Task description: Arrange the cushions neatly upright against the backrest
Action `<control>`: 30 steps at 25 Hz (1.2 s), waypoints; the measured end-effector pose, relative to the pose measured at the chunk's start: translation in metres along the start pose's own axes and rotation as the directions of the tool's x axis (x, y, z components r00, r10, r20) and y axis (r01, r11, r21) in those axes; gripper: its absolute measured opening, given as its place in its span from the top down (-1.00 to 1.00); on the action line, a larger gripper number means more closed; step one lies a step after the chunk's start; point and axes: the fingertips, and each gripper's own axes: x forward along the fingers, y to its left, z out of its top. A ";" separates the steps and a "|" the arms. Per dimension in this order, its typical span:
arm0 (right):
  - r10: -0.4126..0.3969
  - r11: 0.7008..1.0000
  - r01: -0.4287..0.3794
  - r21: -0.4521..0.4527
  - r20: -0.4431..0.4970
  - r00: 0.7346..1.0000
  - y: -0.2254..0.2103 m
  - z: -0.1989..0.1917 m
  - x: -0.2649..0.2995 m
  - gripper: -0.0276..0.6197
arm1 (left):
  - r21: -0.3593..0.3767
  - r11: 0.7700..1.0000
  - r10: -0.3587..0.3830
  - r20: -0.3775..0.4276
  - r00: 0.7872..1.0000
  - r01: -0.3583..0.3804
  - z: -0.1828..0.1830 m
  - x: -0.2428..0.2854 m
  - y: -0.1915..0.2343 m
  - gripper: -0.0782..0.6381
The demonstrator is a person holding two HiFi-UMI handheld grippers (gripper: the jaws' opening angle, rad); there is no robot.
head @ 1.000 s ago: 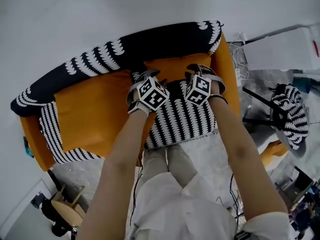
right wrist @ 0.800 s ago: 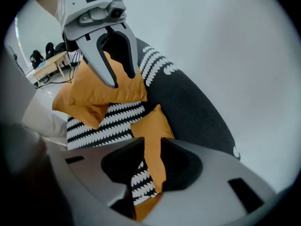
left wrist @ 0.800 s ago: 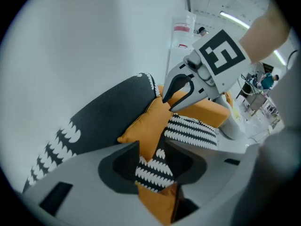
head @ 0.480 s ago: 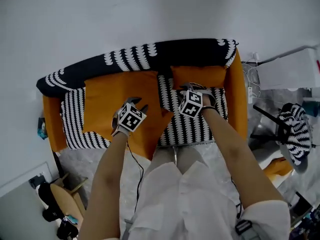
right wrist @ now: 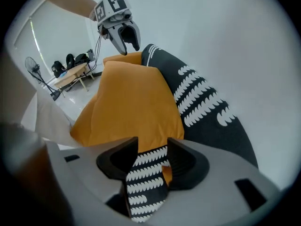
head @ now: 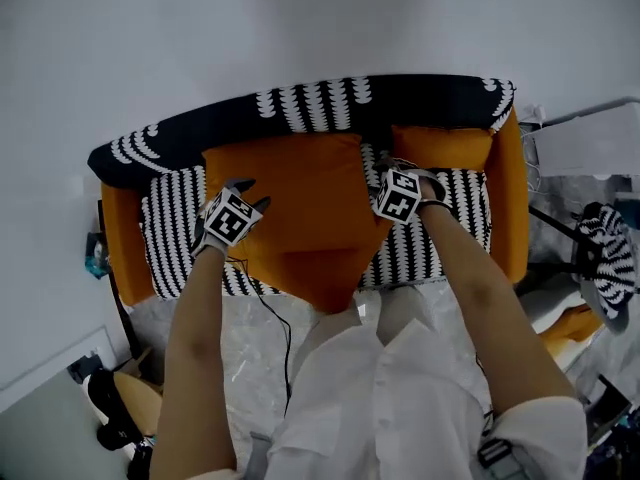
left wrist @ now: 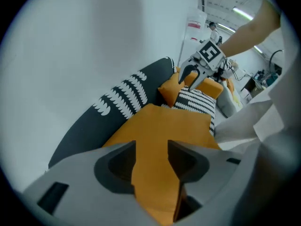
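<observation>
The left gripper [left wrist: 151,154] is holding its jaws apart, having just been opening them, and the left edge of the large orange cushion [head: 300,208] is sitting between them without being pinched. The right gripper [right wrist: 153,157] is likewise standing open after just widening. Black-and-white fabric of the seat [head: 170,238] and a sliver of orange are showing in its gap. It is hovering at the large cushion's right edge, just near of the small orange cushion [head: 440,148]. Two grippers are working here, over two orange cushions on one sofa [head: 122,238]. The large cushion is occupying the middle of the seat, its far edge meeting the black patterned backrest [head: 420,96]. It is leaning rather than standing straight, and one corner is pointing toward the near side and hanging past the seat's front edge. It is looking roughly square, so no long axis is standing out. The small cushion is resting at the far right against the backrest, just beside the right arm, with its long axis running left to right along the backrest.
</observation>
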 end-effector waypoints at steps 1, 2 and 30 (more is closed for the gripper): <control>0.002 1.000 -0.002 0.009 -0.004 1.000 -0.001 0.006 0.003 0.29 | 0.045 0.999 -0.016 -0.023 1.000 0.017 -0.008 0.001 0.011 0.13; 0.001 1.000 -0.001 0.016 -0.009 1.000 -0.002 0.013 0.006 0.29 | 0.089 0.995 -0.029 -0.047 0.998 0.033 -0.016 0.002 0.023 0.11; 0.304 0.952 -0.306 0.011 -0.150 0.941 -0.039 0.063 0.182 0.20 | 0.313 0.868 -0.258 -0.378 0.889 0.385 -0.111 0.130 0.130 -0.10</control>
